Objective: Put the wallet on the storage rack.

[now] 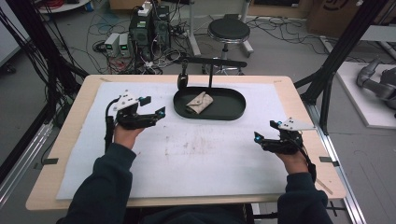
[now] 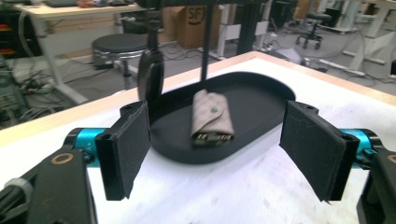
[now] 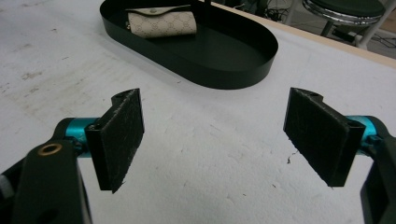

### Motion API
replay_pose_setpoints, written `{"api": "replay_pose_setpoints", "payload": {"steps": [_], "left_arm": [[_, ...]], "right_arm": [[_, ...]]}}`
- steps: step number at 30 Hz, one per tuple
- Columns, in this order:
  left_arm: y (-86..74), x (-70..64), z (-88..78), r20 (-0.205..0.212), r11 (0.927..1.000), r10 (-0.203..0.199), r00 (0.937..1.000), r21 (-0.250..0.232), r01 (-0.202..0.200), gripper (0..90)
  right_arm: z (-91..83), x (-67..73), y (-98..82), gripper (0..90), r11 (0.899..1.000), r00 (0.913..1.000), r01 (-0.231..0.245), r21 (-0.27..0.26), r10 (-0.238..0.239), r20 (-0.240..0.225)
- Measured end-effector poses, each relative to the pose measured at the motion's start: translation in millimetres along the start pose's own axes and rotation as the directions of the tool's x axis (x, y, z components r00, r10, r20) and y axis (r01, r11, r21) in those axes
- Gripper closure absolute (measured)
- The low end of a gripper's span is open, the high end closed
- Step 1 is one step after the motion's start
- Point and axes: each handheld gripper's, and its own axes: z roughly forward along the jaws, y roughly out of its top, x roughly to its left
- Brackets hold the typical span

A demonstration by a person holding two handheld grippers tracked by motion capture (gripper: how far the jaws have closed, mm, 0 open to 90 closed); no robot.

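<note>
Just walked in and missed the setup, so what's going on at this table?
A person sits at the table with a hand-held gripper in each hand. Both are open and holding nothing: the left hand-held gripper hovers near the black oval tray, the right hand-held gripper sits farther back over the white mat. A beige snap-flap pouch lies in the tray, and a dark object hangs from the stand above it.
</note>
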Motion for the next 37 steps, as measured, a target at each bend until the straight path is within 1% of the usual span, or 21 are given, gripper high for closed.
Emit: {"api": "replay_pose_setpoints", "payload": {"steps": [1,2,5,7,9,10,14,16,18,20,22,26,35,37], "left_arm": [[-3.3,0.3,-5.0,-0.015,1.0,-0.004,0.9999,0.004,0.005,22.9],[-6.6,0.1,-9.3,-0.029,1.0,-0.005,0.9996,0.005,0.006,21.8],[-14.9,0.3,-20.7,-0.066,0.9998,-0.009,0.9978,0.019,0.01,18.7],[-20.8,2.0,-27.8,-0.085,0.9994,-0.026,0.996,0.019,0.027,18.6],[-25.1,3.8,-33.5,-0.096,0.9988,-0.043,0.9945,0.019,0.045,18.6],[-27.5,3.8,-35.6,-0.103,0.9987,-0.045,0.9937,0.018,0.047,18.6],[-33.8,3.0,-40.4,-0.116,0.9987,-0.033,0.9927,0.035,0.037,18.8],[-34.6,3.1,-40.8,-0.113,0.9989,-0.029,0.9932,0.034,0.033,18.9],[-35.1,2.1,-40.2,-0.109,0.9992,-0.015,0.994,0.035,0.019,19.1],[-35.8,0.8,-39.2,-0.099,0.9992,-0.016,0.9949,0.034,0.019,19.1],[-36.3,-0.5,-38.3,-0.099,0.9992,-0.004,0.9951,0.04,0.008,19.1],[-36.6,-2.0,-38.1,-0.095,0.9992,0.001,0.9955,0.041,0.003,19.2],[-38.9,-0.7,-36.6,-0.096,0.9988,-0.008,0.9953,0.048,0.012,19.2],[-40.0,0.0,-35.8,-0.099,0.9986,-0.011,0.995,0.051,0.016,19.1]], "right_arm": [[0.2,1.2,0.1,20.7,1.0,1.0,0.0,0.0,0.0,-0.002],[0.5,1.5,0.2,20.7,1.0,0.9999,0.01,0.002,-0.01,-0.002],[1.4,3.4,-0.1,20.7,1.0,0.9999,0.012,0.006,-0.011,-0.004],[1.5,4.0,-0.5,20.7,1.0,0.9999,0.011,0.01,-0.011,-0.003],[1.7,4.2,-1.0,20.7,1.0,0.9999,0.01,0.013,-0.01,-0.003],[1.7,4.3,-1.2,20.7,1.0,1.0,0.009,0.012,-0.009,-0.003],[0.5,4.1,-2.2,20.7,1.0,1.0,0.006,0.007,-0.006,0.004],[0.8,4.5,-2.4,20.7,1.0,1.0,0.006,0.008,-0.006,0.006],[1.0,5.6,-2.2,20.7,1.0,1.0,0.002,0.009,-0.002,0.004],[1.6,6.4,-2.1,20.7,1.0,1.0,0.007,0.009,-0.007,0.004],[2.0,6.6,-2.1,20.7,1.0,1.0,0.008,0.011,-0.008,0.002],[2.6,6.2,-2.1,20.7,1.0,1.0,0.004,0.012,-0.004,0.004],[4.0,5.7,-2.2,20.7,1.0,1.0,0.008,0.014,-0.008,0.0],[4.0,5.8,-2.3,20.7,1.0,1.0,0.003,0.016,-0.003,0.001]]}}
